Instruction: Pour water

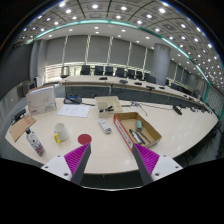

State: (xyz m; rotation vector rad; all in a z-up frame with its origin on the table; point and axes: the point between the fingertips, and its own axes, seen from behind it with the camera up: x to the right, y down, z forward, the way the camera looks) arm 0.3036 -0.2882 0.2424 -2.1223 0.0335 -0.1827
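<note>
Big conference room with a long white table (180, 135) up front. On it there's an open cardboard box (138, 129) of odds and ends, a red lid (84, 139), and a small bottle (35, 142) off to the left. The gripper (112, 160) hovers above, fingers spread wide, holding nothing.

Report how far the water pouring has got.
Done: nothing that shows. The tongs are open and empty, held short of the white table.
In hand: the approach only. A pale cup stands ahead to the left, near a bottle lying close to the table's edge.
Left: grasping a vessel and pouring. Whether either one holds water cannot be told.
</note>
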